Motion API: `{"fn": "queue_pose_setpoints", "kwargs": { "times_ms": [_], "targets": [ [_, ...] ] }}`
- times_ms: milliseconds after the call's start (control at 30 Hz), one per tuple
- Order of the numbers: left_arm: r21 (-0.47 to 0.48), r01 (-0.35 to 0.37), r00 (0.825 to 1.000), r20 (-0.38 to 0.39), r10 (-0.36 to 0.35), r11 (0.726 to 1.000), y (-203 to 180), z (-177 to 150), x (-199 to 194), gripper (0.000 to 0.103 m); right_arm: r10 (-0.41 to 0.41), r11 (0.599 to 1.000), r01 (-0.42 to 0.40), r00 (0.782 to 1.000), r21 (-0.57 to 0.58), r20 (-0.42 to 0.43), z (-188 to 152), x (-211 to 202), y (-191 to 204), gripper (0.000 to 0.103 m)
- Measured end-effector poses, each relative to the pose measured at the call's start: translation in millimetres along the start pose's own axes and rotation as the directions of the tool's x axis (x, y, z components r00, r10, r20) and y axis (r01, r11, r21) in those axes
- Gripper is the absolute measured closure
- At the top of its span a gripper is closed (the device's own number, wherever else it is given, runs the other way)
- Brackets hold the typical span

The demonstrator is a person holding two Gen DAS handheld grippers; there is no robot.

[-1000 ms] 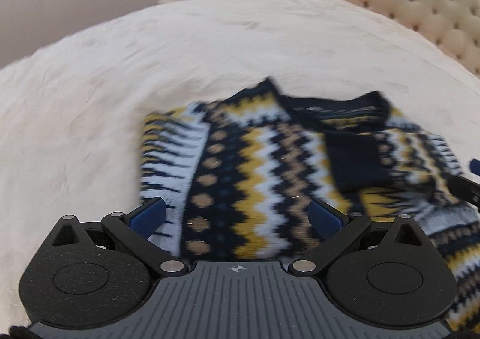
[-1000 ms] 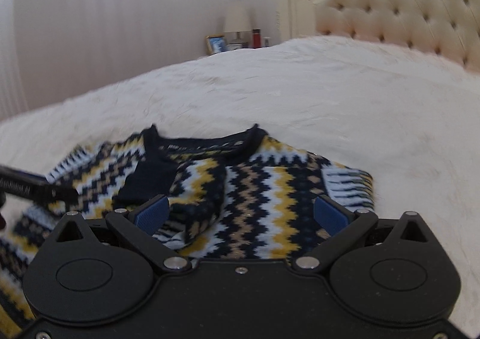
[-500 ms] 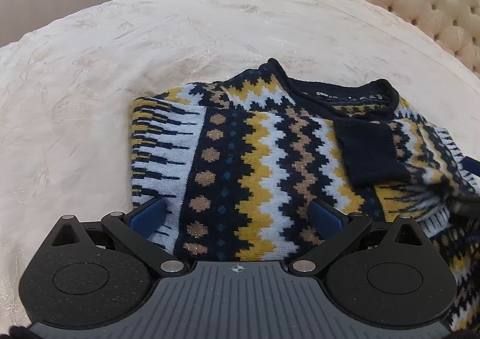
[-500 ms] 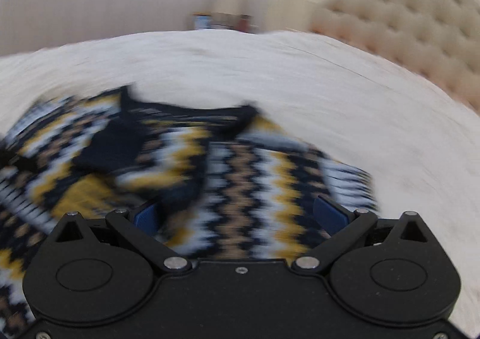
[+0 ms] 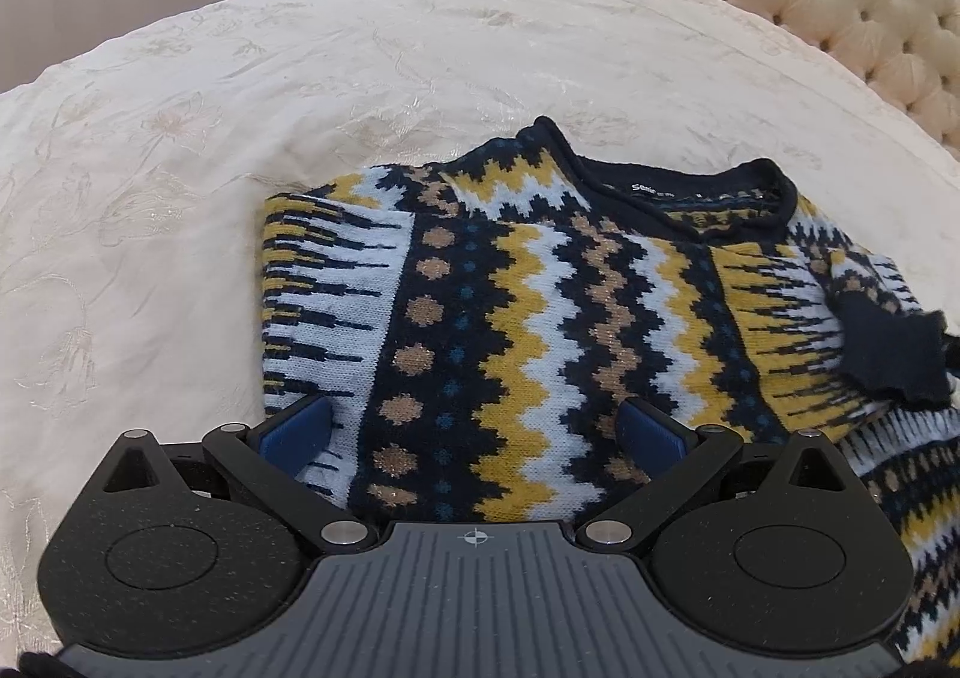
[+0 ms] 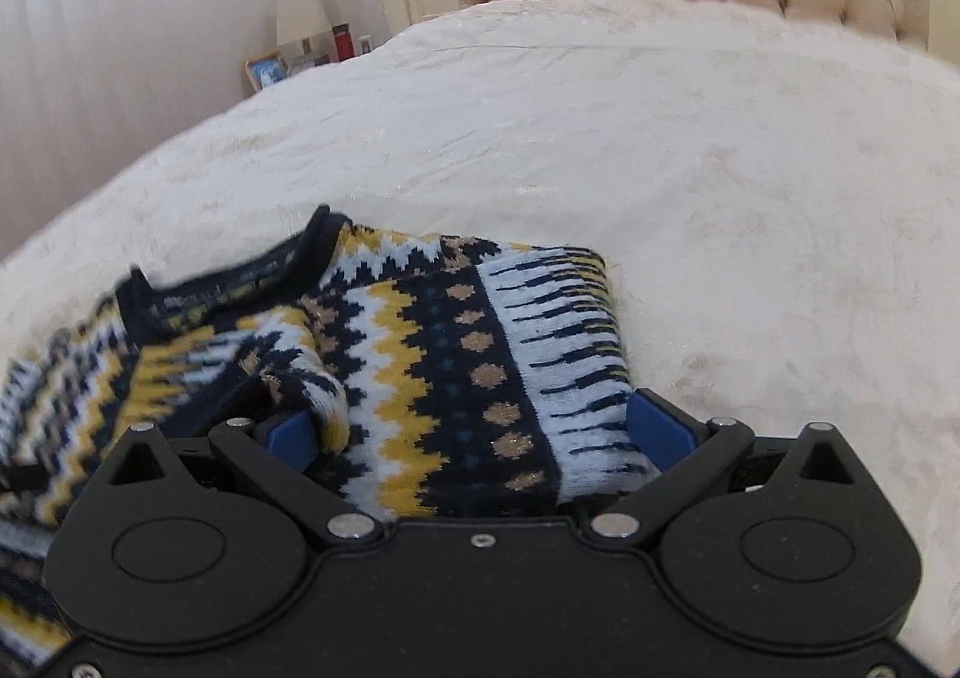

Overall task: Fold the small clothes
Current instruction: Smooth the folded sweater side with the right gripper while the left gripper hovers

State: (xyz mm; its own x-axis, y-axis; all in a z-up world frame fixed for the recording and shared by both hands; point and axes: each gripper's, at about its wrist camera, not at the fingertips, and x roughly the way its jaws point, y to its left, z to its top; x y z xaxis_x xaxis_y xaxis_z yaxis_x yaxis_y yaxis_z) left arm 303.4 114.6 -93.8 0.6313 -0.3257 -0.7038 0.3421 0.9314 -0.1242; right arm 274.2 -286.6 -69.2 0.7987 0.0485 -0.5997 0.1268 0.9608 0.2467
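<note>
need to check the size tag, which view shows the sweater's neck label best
The left wrist view: the neck label faces the camera inside the navy collar, sharp, with white lettering. In the right wrist view the collar is blurred and the label only a smear.

Left gripper (image 5: 474, 426): black speckled round housings, ribbed grey centre plate with a small crosshair mark, silver pivot screws, blue finger pads (image 5: 297, 429). Right gripper (image 6: 477, 429): same black linkages and blue pads (image 6: 657, 426), plain black centre plate, one small screw.
</note>
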Motion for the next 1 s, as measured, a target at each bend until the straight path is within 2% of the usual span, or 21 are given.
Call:
{"fn": "queue_pose_setpoints", "kwargs": {
  "times_ms": [100, 300, 367, 467, 567, 700, 767, 833, 933, 1000],
  "targets": [
    [0.0, 0.001, 1.0, 0.003, -0.001, 1.0, 0, 0, 0, 0.0, 0.019, 0.996, -0.018, 1.0, 0.091, -0.009, 4, -2, -15, 0.001],
    [-0.005, 0.001, 1.0, 0.004, -0.001, 1.0, 1, 0, 0, 0.0, -0.103, 0.976, 0.097, 0.995, 0.197, 0.02, 5, -8, -43, 0.001],
    [-0.006, -0.003, 1.0, 0.006, 0.003, 1.0, 0, 0, 1, 0.0, -0.112, 0.967, 0.102, 0.993, 0.235, 0.028, 7, -11, -53, 0.001],
    [-0.008, -0.011, 1.0, 0.01, 0.011, 1.0, -2, 0, 0, 0.0, -0.107, 0.968, 0.092, 0.993, 0.232, 0.054, 8, -14, -55, 0.001],
    [-0.019, -0.025, 0.999, 0.033, 0.025, 1.0, -3, 2, -6, 0.001, -0.072, 0.987, 0.06, 0.995, 0.152, 0.076, 9, -13, -41, 0.001],
    [0.007, -0.062, 0.992, 0.107, 0.061, 0.998, -8, 7, -18, 0.001, -0.021, 0.999, 0.024, 0.995, -0.032, 0.095, 7, -10, -9, 0.001],
    [0.021, -0.08, 0.992, 0.095, 0.078, 0.997, -8, 7, -16, 0.001, -0.016, 0.991, 0.027, 0.996, -0.133, 0.085, 4, -3, 8, 0.001],
    [-0.009, -0.074, 0.996, 0.05, 0.074, 0.997, -3, 4, -8, 0.001, -0.022, 0.978, 0.032, 0.999, -0.204, 0.05, -3, 9, 20, 0.001],
    [-0.015, -0.072, 0.997, 0.031, 0.072, 0.997, 1, 1, -1, 0.0, -0.037, 0.967, 0.03, 0.999, -0.252, -0.025, -13, 23, 28, 0.001],
    [-0.017, -0.08, 0.996, 0.027, 0.08, 0.997, -1, 1, -2, 0.0, -0.049, 0.962, 0.04, 0.998, -0.272, -0.026, -16, 23, 32, 0.001]
  ]
}}
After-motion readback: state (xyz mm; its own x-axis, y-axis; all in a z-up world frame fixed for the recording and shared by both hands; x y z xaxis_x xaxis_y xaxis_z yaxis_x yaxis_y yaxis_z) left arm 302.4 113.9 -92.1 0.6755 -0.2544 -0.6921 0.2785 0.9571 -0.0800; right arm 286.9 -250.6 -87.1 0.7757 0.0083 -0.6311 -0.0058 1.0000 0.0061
